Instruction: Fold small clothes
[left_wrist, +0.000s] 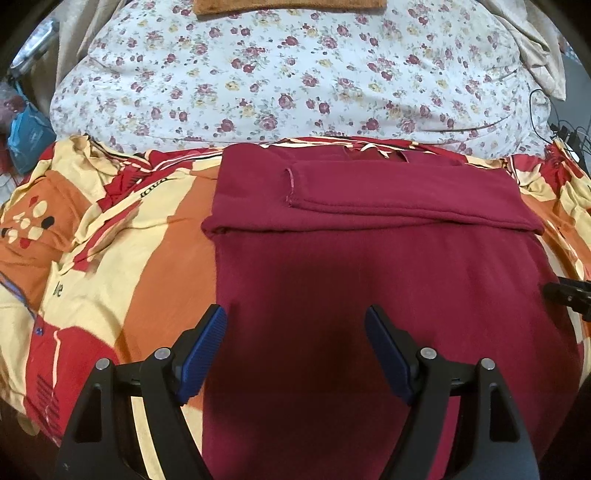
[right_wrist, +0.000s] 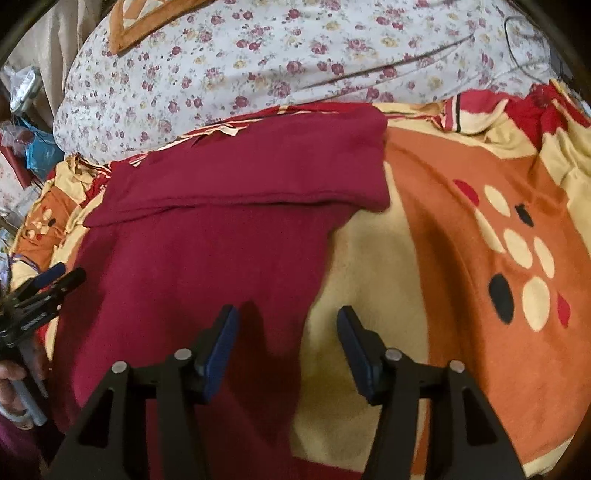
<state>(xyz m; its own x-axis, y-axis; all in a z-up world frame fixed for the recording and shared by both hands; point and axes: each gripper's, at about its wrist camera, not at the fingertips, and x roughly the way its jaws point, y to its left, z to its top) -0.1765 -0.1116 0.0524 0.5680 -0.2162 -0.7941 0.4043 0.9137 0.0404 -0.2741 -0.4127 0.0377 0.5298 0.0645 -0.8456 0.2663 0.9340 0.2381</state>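
1. Left gripper (left_wrist: 295, 321): jaws apart, holding nothing, over the near left part of the maroon garment (left_wrist: 369, 266).
2. Right gripper (right_wrist: 286, 319): jaws apart, empty, straddling the garment's right edge.
3. Garment lies flat on the patterned blanket (left_wrist: 155, 266), sleeves folded across its far end.
4. Blanket lettering: partial, unreadable.
5. Beyond: floral pillow (left_wrist: 295, 74).
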